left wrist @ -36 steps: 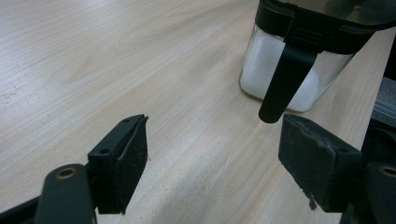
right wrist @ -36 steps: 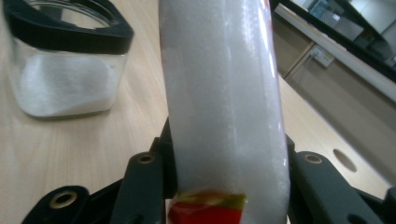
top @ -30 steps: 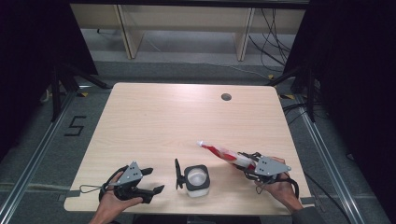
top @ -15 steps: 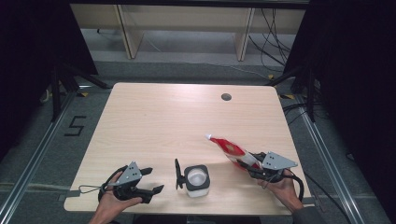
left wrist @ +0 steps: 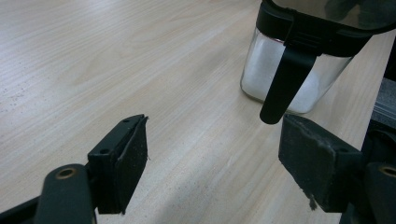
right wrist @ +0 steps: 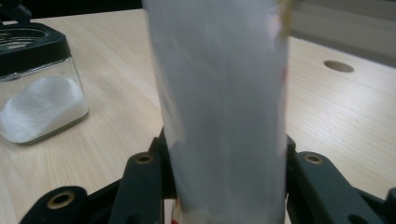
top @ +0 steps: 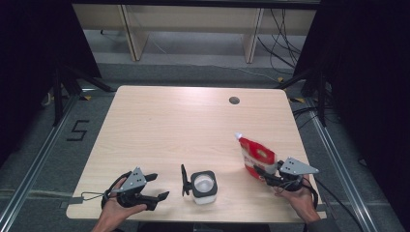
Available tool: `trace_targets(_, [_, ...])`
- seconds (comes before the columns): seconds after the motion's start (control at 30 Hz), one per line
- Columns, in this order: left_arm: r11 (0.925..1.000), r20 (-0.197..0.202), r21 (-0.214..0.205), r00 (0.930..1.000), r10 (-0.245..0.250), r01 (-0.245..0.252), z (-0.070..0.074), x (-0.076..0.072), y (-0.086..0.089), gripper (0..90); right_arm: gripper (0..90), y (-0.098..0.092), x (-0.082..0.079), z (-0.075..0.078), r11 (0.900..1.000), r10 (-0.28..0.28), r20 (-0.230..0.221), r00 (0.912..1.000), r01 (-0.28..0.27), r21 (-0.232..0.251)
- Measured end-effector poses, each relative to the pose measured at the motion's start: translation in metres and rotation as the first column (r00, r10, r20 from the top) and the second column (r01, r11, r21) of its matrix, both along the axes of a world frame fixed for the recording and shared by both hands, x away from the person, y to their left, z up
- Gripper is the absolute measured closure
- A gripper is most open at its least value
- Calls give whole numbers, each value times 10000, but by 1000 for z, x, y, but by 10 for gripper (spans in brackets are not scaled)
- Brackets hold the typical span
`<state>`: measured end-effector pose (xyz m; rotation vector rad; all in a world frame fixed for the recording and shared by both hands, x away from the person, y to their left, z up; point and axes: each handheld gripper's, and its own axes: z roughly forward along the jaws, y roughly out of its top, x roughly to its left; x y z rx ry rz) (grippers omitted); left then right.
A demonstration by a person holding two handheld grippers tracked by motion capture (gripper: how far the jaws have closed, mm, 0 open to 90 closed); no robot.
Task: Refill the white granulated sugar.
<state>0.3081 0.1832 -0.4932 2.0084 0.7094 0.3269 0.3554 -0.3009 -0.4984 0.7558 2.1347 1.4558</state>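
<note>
Pale table: jar at lower centre, right gripper clamps the red pouch lower right; left gripper gapes empty. Keep the spout high while tipping jarward.

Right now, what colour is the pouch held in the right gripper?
Red and white pouch, with a white spout; the high view shows it best.

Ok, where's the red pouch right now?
High view: the red pouch is clamped in the right gripper at the table's near right, right of the glass jar.
</note>
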Motion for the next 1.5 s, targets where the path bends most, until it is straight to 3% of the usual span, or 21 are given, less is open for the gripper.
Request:
trace_targets(0.2, [10000, -54, 63, 10000, -23, 23, 1, 0, 1, 233, 598, -6, -8, 0, 9987, -450, -796, 9958, 467, 204])
trace_targets(0.23, [10000, -27, 77, 10000, -2, 2, 1, 0, 1, 233, 598, -8, -3, -1, 9994, -252, -312, 9992, 259, 239])
trace_targets(0.37, [9999, -118, -65, 9998, 128, -128, 0, -1, 0, 233, 585, -7, -6, 0, 9985, -414, -719, 9965, 438, 318])
trace_targets(0.43, [9995, -199, -175, 9994, 271, -274, 0, -1, -1, 233, 576, -8, -4, 0, 9994, -270, -369, 9990, 278, 197])
trace_targets(0.57, [9999, -100, -57, 9998, 144, -144, 0, -1, 0, 233, 555, -10, -12, 2, 9981, -598, -691, 9958, 607, 102])
trace_targets(0.6, [9999, -91, -73, 9999, 141, -142, 0, -1, 0, 234, 534, -12, -10, 3, 9985, -502, -245, 9984, 496, -249])
trace_targets(0.63, [10000, -57, 50, 10000, 38, -38, 1, 0, 1, 234, 521, -13, -11, 4, 9981, -614, -37, 9981, 614, 56])
trace_targets(0.73, [10000, -61, 42, 10000, 62, -61, 1, 0, 1, 233, 467, -16, -16, 8, 9963, -858, -25, 9963, 858, 39])
trace_targets(0.77, [9993, -123, -318, 9997, 212, -216, -1, -1, -1, 233, 463, -14, -19, 8, 9959, -865, -283, 9958, 872, 224])
trace_targets(0.8, [9999, -250, -69, 9996, 131, -133, -1, -1, 0, 233, 452, -16, -17, 9, 9963, -857, 71, 9963, 857, -46])
trace_targets(0.83, [9998, -246, -12, 9995, 176, -176, -1, -1, 0, 233, 429, -15, -21, 10, 9952, -976, -272, 9949, 977, 43])
trace_targets(0.87, [9999, -191, 74, 9997, 146, -145, -1, 0, -1, 233, 409, -16, -20, 10, 9970, -777, 28, 9970, 777, 4])
trace_targets(0.93, [9999, -78, 95, 10000, -51, 52, -1, 1, -1, 233, 368, -16, -23, 10, 9954, -956, -389, 9947, 958, 22])
trace_targets(0.97, [9999, -291, -76, 9995, 120, -123, -2, -1, -3, 233, 350, -16, -25, 11, 9932, -1155, -519, 9919, 1160, 65])
trace_targets(1.0, [9999, -293, -62, 9995, 116, -118, -2, -1, -2, 233, 346, -18, -27, 12, 9933, -1153, -546, 9918, 1151, -68])
trace_targets(1.03, [10000, -251, -11, 9997, 82, -83, -2, 0, -2, 232, 339, -19, -26, 12, 9949, -996, -22, 9950, 995, -182])
trace_targets(1.07, [9999, -153, 123, 9999, 35, -33, -2, 1, -1, 232, 333, -18, -30, 13, 9939, -1103, -534, 9925, 1106, 24])
trace_targets(1.27, [9997, -254, -233, 9997, 6, -12, 0, 0, -2, 232, 302, -24, -45, 18, 9843, -1725, -415, 9841, 1706, -458])
trace_targets(1.43, [9986, -246, -527, 9997, -82, 68, 4, 0, -1, 232, 279, -25, -58, 19, 9777, -2080, -1222, 9705, 2024, -569])
trace_targets(1.47, [9985, -218, -555, 9998, 7, -19, 5, -1, -1, 232, 278, -28, -55, 19, 9792, -1932, -633, 9791, 1883, -760])
trace_targets(1.5, [9990, -258, -453, 9997, 51, -62, 5, -1, 0, 232, 274, -28, -56, 18, 9785, -1970, -721, 9778, 1914, -774])
